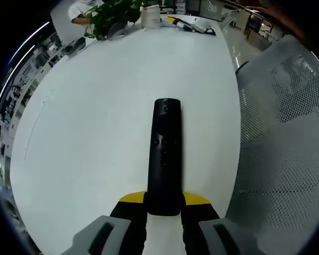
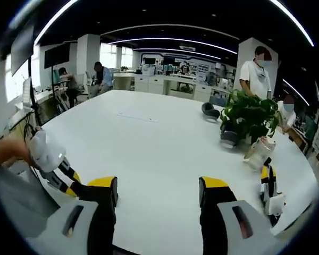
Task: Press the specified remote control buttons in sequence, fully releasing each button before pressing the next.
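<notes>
A long black remote control (image 1: 165, 149) points away from me over the white table (image 1: 95, 106). Its near end sits between the yellow-tipped fingers of my left gripper (image 1: 164, 204), which is shut on it. Small round buttons show near the remote's far end and at its middle. My right gripper (image 2: 158, 194) hovers open above the same table (image 2: 149, 138) with nothing between its fingers. In the right gripper view the left gripper (image 2: 73, 183) comes in from the left, held by a person's hand (image 2: 5, 151).
A grey mesh chair back (image 1: 287, 138) stands close on the right of the table. A potted plant (image 2: 250, 114), a clear jar (image 2: 258, 151) and a dark object (image 2: 210, 110) sit toward the table's far side. People stand and sit beyond the table.
</notes>
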The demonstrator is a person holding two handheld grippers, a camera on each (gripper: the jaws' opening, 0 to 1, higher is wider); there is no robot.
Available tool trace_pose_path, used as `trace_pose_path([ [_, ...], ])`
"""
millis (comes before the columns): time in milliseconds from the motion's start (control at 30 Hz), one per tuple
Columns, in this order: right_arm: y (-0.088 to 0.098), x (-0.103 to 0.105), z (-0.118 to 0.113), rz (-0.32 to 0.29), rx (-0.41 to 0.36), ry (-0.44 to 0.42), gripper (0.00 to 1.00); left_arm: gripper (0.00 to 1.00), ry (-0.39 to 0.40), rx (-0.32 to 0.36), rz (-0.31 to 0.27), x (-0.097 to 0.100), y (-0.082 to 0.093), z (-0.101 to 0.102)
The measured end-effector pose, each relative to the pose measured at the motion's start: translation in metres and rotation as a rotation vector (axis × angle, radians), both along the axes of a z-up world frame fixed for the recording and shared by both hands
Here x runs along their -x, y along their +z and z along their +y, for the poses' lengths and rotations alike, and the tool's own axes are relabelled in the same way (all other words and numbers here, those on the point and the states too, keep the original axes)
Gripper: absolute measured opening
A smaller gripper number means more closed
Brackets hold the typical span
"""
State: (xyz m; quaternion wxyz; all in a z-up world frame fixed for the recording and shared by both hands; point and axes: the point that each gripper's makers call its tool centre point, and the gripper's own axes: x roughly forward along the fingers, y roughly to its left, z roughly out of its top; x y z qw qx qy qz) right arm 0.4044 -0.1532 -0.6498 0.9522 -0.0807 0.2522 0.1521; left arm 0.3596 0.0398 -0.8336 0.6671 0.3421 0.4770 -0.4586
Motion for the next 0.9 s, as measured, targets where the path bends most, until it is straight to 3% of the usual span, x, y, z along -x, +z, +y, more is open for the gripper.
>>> trace_pose_path([
  [167,0.005,-0.013,0.026,0.003,-0.033,0.060,0.56,0.24,0.000,-0.007,0.001,0.001,0.000,0.001],
  [367,0.003,-0.028,0.053,0.009,-0.078,0.107,0.51,0.24,0.003,0.039,-0.010,0.001,0.001,0.003],
  [900,-0.043,-0.038,0.095,0.131,-0.136,0.163,0.32,0.24,-0.021,0.128,-0.022,0.000,0.001,0.003],
])
